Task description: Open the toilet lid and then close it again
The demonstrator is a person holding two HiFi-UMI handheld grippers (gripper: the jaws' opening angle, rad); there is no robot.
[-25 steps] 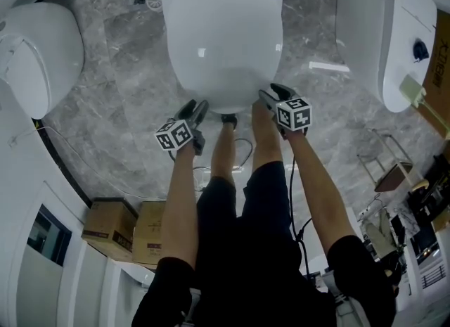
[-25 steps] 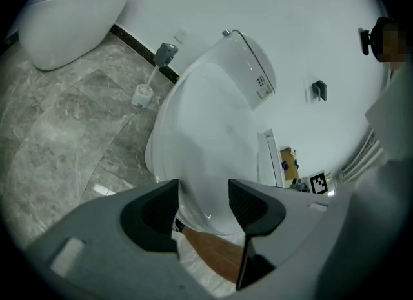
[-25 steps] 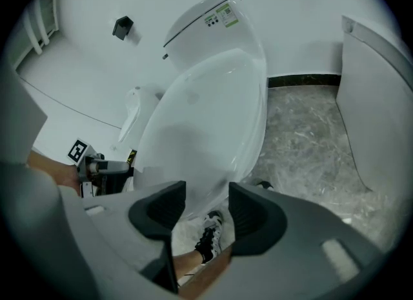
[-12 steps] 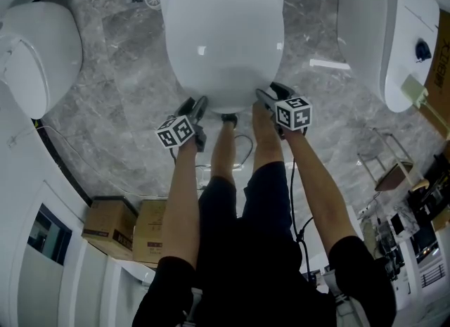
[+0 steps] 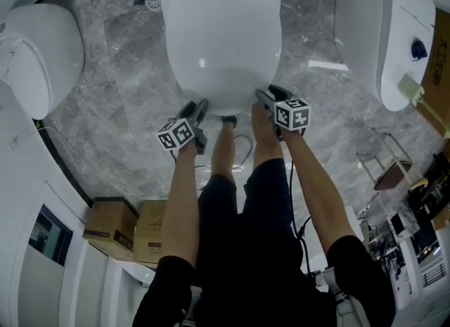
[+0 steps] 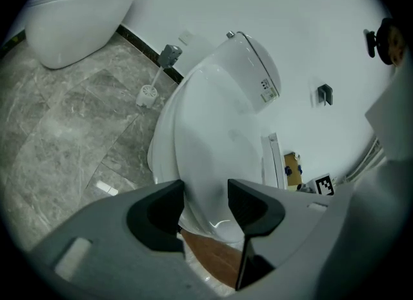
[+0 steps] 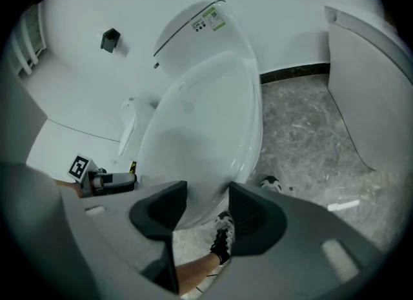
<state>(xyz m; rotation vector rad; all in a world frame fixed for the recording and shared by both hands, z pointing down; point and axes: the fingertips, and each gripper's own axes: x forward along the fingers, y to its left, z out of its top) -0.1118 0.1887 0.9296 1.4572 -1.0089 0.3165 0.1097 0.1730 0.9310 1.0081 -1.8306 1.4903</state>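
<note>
A person stands at the front of a white toilet on a grey marble floor [image 5: 119, 86], its toilet lid [image 5: 223, 37] lying shut over the bowl, a gripper held at each front corner. The left gripper [image 5: 198, 107] has its jaws apart with the lid's front rim showing in the gap. The right gripper [image 5: 267, 95] is closing its spread jaws around the rim's other side, above the person's black shoe [image 7: 222, 237].
</note>
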